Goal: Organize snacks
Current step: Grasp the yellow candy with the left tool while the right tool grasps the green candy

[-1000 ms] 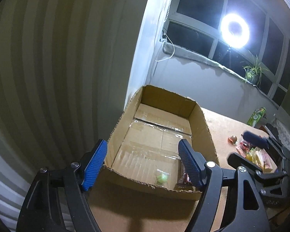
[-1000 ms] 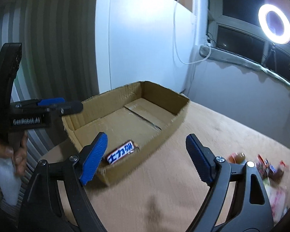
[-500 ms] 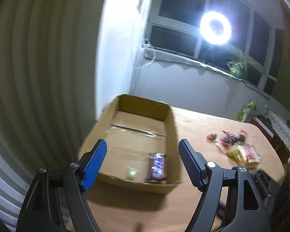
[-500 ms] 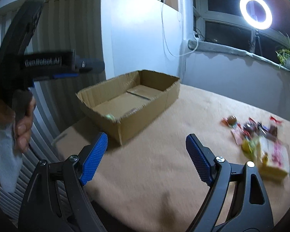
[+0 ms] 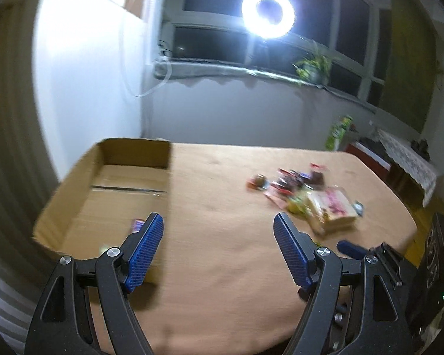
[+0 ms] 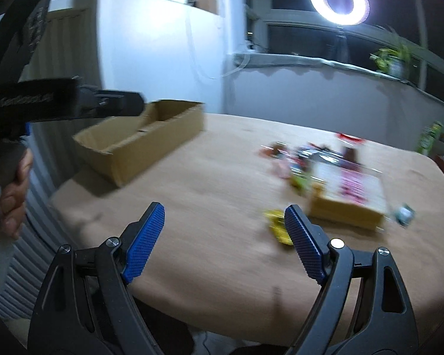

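Over the table, left wrist view: left gripper (image 5: 219, 236) has its jaws spread wide with only bare tabletop between the blue pads, so it's let go of everything.
Box, left view: cardboard box (image 5: 103, 183) sits at about 9 o'clock. A second ago it filled the middle of this view, now it's slid off to the side. A snack bar (image 5: 137, 224) peeks out inside it, right behind the left pad.
Snack pile, left view: loose snacks (image 5: 299, 189) at about 2 o'clock on the table (image 5: 222, 281), well apart from the box. Earlier they were only a sliver at the edge.
Only in the left view: inside floor of the box with its tape seam, plus the other gripper's blue tip (image 5: 350, 248) poking in at 4 o'clock.
Over the table edge, right wrist view: right gripper (image 6: 225, 242) is also released, jaws wide, nothing held.
Changes, right view: box (image 6: 145, 139) has drifted to 10 o'clock, and the snack pile (image 6: 334, 177) now looks way bigger at 2 o'clock.
Only in the right view: a yellow wrapper (image 6: 276, 224) just beside the right pad, a flat pink packet (image 6: 355, 189), and a hand (image 6: 13, 195) gripping the left tool's handle at 9 o'clock. Everything's pretty blurry.
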### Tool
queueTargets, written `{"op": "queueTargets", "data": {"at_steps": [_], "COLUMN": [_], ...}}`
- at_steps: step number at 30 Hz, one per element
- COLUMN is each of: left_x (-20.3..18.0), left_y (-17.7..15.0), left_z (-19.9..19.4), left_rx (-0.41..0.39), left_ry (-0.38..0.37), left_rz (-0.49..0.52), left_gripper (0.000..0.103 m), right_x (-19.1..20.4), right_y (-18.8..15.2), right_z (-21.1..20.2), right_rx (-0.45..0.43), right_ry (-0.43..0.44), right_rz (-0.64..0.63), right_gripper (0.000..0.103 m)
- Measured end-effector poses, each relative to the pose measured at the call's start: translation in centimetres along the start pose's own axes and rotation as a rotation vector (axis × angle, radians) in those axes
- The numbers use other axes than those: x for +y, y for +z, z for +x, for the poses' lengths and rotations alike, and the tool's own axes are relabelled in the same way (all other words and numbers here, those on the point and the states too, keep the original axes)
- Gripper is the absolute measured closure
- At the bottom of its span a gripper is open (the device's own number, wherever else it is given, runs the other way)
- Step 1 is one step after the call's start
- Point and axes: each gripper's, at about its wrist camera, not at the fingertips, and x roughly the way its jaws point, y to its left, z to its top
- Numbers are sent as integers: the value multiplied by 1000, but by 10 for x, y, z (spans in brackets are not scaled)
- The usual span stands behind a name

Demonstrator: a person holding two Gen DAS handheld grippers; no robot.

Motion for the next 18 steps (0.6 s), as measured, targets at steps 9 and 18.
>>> {"op": "queueTargets", "data": {"at_steps": [9,18], "left_x": [-75,-116], "left_y": [-25,-52], "left_z": [48,95], "left_rx": [127,208], "left_ry": [-108,-112], "left_rz": [103,190], "left_gripper": [26,26], "right_x": [-106,-198], "right_y": [-30,-45], "right_z": [-21,-24], "right_rx": [42,120], "right_ry": [-193,-305], "right_rz": [131,292], "right_gripper": [17,17]}}
